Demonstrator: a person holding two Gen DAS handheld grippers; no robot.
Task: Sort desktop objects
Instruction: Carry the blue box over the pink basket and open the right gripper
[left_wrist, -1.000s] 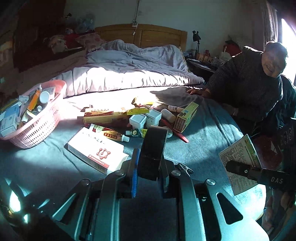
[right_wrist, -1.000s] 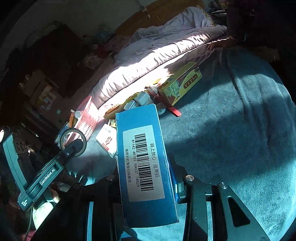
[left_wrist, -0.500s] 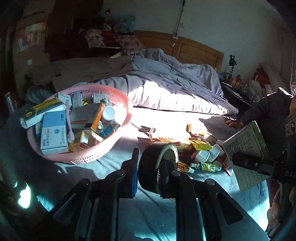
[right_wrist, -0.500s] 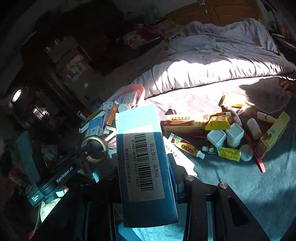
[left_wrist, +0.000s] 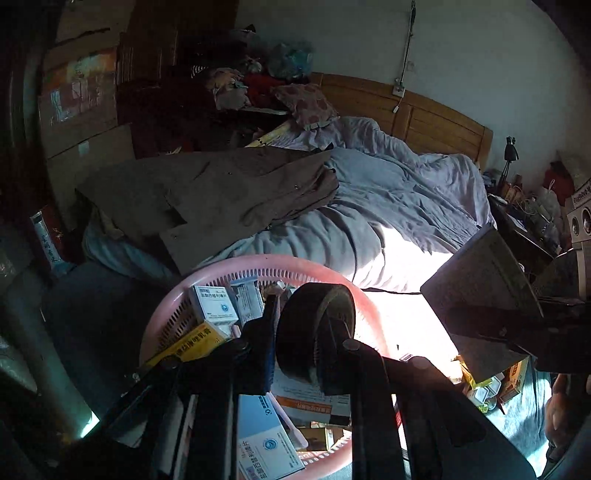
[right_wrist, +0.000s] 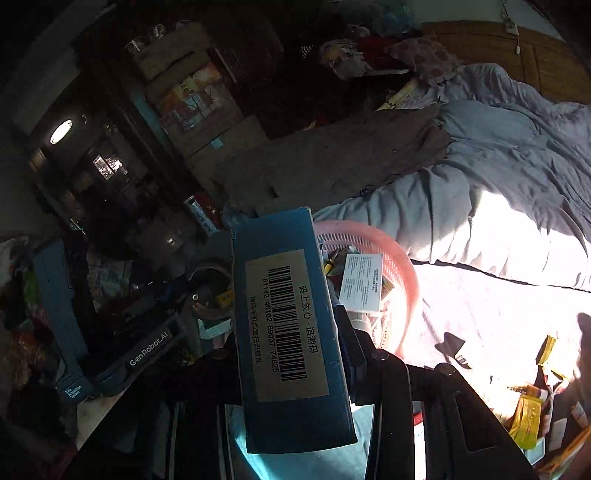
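Left wrist view, left to right: the pink basket (left_wrist: 207, 280) sits at near left on the dark cloth, its far rim curving up toward the bed (left_wrist: 388, 206); inside it lie several medicine cartons, among them a white-and-blue carton (left_wrist: 214, 304) standing against the far-left wall and a yellow carton (left_wrist: 195, 341) lying at a slant just nearer. The left gripper (left_wrist: 314, 332) hangs over the basket's middle; its jaws are pinched on a dark roll of tape (left_wrist: 314, 332), held on edge, its round face turned to the right and its hole axis running left to right. At right, the right gripper's load shows as a shadowed box against the sunlit bed edge; loose packets (left_wrist: 491, 387) lie on the cloth at near right.

Right wrist view, left to right: the left gripper's body, marked GenRobot.AI, crosses the near left with the tape roll at its tip; the right gripper (right_wrist: 291, 332) holds a blue box (right_wrist: 288, 325) between its fingers, jaws closed against the box's sides. The box's long axis runs near to far, far end tipped slightly left, its barcode label facing the camera; its far end reaches over the basket's left rim. Further right lie sunlit cloth and scattered yellow packets (right_wrist: 528, 421).
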